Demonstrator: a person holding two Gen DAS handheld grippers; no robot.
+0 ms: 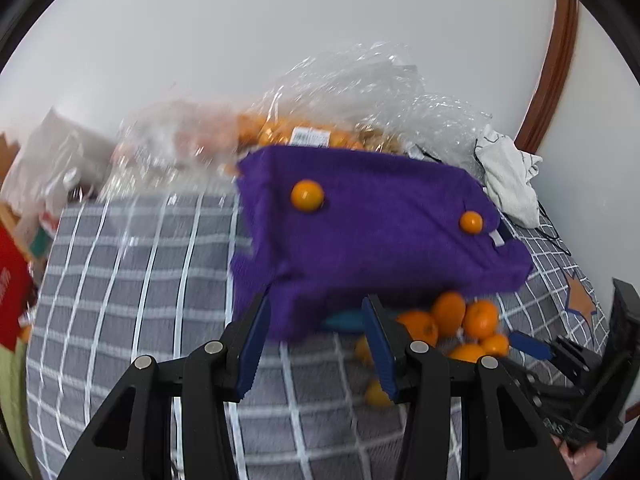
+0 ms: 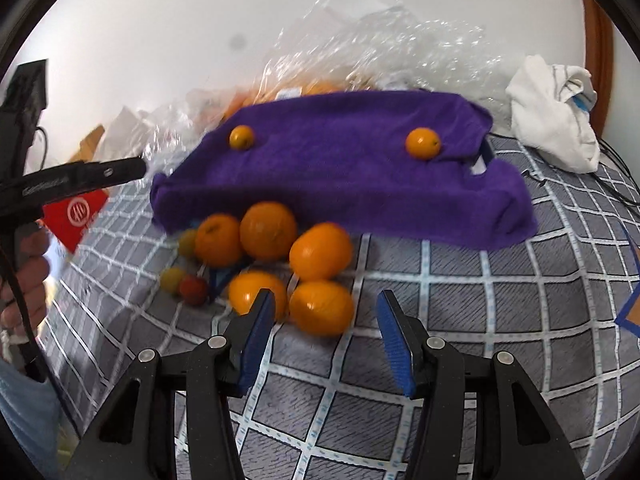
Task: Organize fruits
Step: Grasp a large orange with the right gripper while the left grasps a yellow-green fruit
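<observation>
A purple towel (image 1: pixel 372 232) lies on the grey checked cloth (image 1: pixel 132 280) with two small oranges on it (image 1: pixel 307 196) (image 1: pixel 471 222); it also shows in the right wrist view (image 2: pixel 344 168) with the same two oranges (image 2: pixel 241 137) (image 2: pixel 422 143). Several larger oranges (image 2: pixel 320 252) lie in a heap in front of the towel, with small yellow and red fruits (image 2: pixel 188 284) beside them. My left gripper (image 1: pixel 316 344) is open and empty at the towel's near edge. My right gripper (image 2: pixel 326 336) is open and empty, just short of the nearest orange (image 2: pixel 322 308).
Crumpled clear plastic bags with more oranges (image 1: pixel 304 120) lie behind the towel by the white wall. A white cloth (image 2: pixel 556 116) lies at the back right. A red box (image 2: pixel 76 212) and cardboard are at the left. A brown wooden frame (image 1: pixel 556 60) runs up the right.
</observation>
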